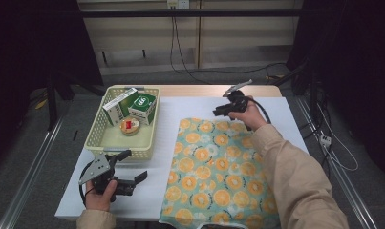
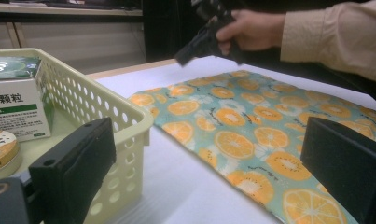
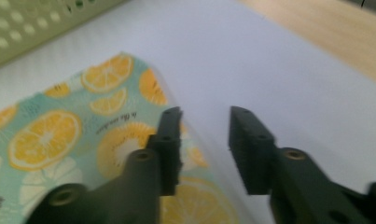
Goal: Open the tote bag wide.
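Note:
A flat teal bag printed with orange slices lies on the white table cover, right of centre. My right gripper hovers at the bag's far left corner. In the right gripper view its jaws stand a little apart over the bag's edge, with nothing between them. Near the front left of the table my left gripper is open and empty. It looks past the basket corner towards the bag and the other gripper.
A cream perforated basket at the back left holds a green box, a white and green box and a round tin. Bare wood shows along the table's far edge. Cables trail on the floor behind.

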`<state>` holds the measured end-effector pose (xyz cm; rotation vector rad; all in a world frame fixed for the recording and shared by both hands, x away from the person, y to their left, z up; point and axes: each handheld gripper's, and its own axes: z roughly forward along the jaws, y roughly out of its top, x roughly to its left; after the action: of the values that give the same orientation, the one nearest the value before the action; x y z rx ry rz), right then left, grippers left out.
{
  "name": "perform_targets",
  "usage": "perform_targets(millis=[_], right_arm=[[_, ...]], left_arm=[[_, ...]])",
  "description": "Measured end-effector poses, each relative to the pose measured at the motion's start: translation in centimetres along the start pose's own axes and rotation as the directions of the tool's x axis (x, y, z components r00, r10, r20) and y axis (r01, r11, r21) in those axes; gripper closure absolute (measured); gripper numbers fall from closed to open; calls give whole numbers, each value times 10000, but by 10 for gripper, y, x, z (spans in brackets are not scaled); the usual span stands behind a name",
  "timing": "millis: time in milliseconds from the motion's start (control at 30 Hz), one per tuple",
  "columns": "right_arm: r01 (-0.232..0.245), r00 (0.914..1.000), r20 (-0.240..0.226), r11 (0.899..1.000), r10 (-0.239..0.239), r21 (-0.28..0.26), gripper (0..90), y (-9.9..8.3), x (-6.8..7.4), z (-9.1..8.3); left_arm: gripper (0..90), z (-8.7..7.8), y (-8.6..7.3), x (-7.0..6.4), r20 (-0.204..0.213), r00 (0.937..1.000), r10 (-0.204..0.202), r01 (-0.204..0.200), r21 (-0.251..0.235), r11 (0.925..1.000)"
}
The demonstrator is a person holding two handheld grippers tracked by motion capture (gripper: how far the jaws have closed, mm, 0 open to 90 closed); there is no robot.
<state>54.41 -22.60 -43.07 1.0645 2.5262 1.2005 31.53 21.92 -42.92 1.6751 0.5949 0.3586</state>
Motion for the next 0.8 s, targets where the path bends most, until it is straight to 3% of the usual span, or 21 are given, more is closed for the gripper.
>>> perform_targets(millis=[100, 167, 233, 367, 433, 467, 500, 600, 633, 700, 800], right_arm=[[0, 10000, 63, 9991, -2, 432, 515, -10, 8, 17], [151, 9989, 443, 9980, -178, 611, 447, -14, 9, 24], [89, 9988, 477, 9975, -122, 697, 444, -15, 9, 26], [-105, 9999, 16, 9979, 104, 645, 444, -17, 18, 28], [136, 9999, -48, 9976, -133, 674, 492, -19, 24, 28], [326, 9994, 51, 9969, -330, 714, 610, -21, 27, 26], [326, 9994, 51, 9969, -330, 714, 610, -21, 27, 26], [167, 9997, 139, 9974, -177, 696, 759, -24, 29, 23], [-35, 10000, -75, 9976, 41, 689, 897, -27, 27, 20], [-73, 9996, -269, 9983, 89, 571, 900, -30, 28, 20], [-32, 9999, -153, 9986, 40, 534, 900, -30, 29, 20]], left_arm=[[29, 1, 0, -2, 62, 10000, 24, -24, 35, 10000], [29, 2, 0, -2, 76, 10000, 35, -36, 75, 10000], [30, 2, -1, -1, 53, 10000, 27, -28, 79, 10000], [30, 1, -1, -1, 40, 10000, -25, 24, 61, 10000], [30, 1, -2, -1, 22, 10000, -24, 24, 61, 10000], [30, 1, -2, -1, 33, 10000, -8, 8, 79, 10000], [30, 2, -2, -1, 52, 10000, 6, -7, 101, 9999], [30, 3, -2, -2, 43, 10000, -13, 12, 130, 9999], [30, 3, -2, -2, 46, 10000, 12, -13, 141, 9999], [30, 3, -2, -3, 20, 10000, 37, -37, 159, 9999], [30, 3, -2, -3, 4, 10000, 19, -19, 166, 9999]])
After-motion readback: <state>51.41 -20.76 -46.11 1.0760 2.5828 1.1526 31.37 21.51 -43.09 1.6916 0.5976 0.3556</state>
